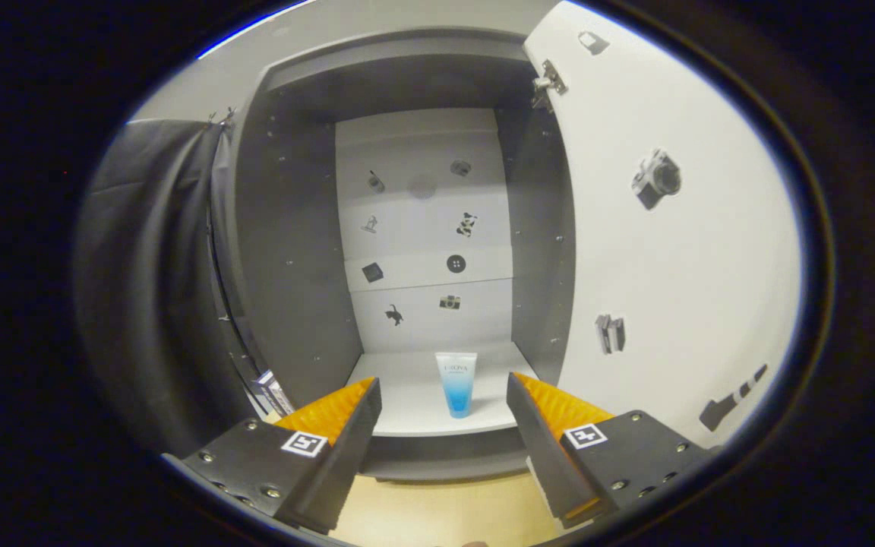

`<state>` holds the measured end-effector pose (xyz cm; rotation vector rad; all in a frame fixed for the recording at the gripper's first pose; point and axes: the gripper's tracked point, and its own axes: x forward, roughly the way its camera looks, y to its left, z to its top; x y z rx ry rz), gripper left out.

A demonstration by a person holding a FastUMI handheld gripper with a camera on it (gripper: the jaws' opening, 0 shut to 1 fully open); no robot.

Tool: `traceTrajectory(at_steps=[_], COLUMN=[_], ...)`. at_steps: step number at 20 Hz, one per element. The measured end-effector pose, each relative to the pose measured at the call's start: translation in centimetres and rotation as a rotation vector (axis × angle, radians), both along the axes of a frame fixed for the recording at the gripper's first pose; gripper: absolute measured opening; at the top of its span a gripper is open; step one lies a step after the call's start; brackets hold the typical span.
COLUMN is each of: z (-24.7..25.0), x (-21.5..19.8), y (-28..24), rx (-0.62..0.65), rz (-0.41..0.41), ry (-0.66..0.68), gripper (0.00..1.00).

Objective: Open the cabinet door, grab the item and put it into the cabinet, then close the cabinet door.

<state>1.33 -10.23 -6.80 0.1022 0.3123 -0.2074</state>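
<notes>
Standing upright on the cabinet's (pixel 297 251) smooth floor: tapered tube (pixel 456 382); claw (pixel 443 410) spread.

Tool (pixel 443 403) spread wide; tube (pixel 456 384) upright inside cabinet (pixel 293 251), door (pixel 680 251) open.
</notes>
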Motion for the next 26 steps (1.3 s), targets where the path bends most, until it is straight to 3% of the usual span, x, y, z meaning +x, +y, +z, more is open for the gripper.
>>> traceTrajectory(at_steps=[14,22,26], z=[3.1,5.0,5.8], x=[-17.5,-27.2,-30.3], y=[-0.9,-6.4,-9.0], rx=[-0.066,-0.062,-0.011], rz=[-0.205,-0.42,-0.47], ry=[-0.034,-0.057,-0.065], gripper=[0.97,0.98,0.97])
